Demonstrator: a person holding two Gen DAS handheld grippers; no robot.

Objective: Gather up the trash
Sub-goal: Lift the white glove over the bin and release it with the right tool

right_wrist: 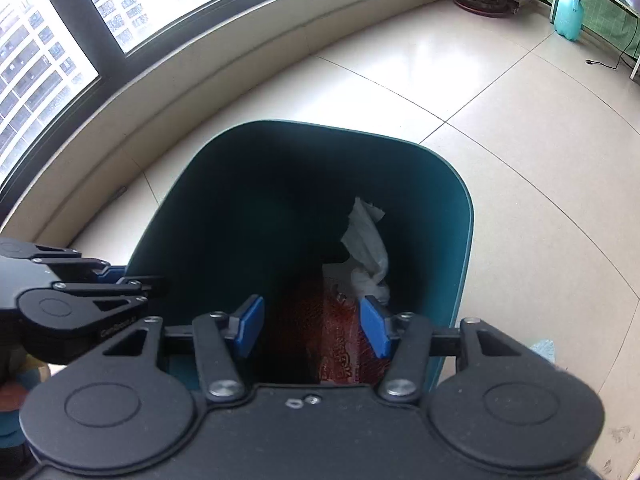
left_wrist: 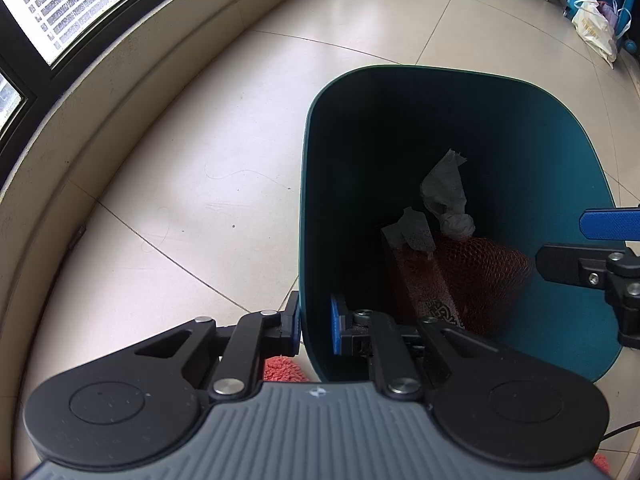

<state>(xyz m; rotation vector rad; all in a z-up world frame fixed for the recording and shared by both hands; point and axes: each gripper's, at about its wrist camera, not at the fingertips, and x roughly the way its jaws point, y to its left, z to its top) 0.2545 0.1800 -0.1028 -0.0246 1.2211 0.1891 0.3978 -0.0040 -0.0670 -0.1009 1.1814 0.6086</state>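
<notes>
Tiled balcony floor (left_wrist: 160, 160) under a curved window; teal bin (right_wrist: 460, 216) being loaded.
Left gripper (left_wrist: 316, 330) fingers pinch the bin's near wall; right gripper (right_wrist: 312, 332) fingers spread wide, empty, above it. Tissue (left_wrist: 446, 188), red mesh bag (left_wrist: 484, 268), carton (left_wrist: 424, 280) lie inside. Judged next: fetch remaining trash.

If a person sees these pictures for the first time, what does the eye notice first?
First comes the big teal bin in the middle of the pale tiled floor, with crumpled tissue and an orange net bag inside. The left gripper is clamped on the bin's near wall, and the right gripper hangs open above the trash.
</notes>
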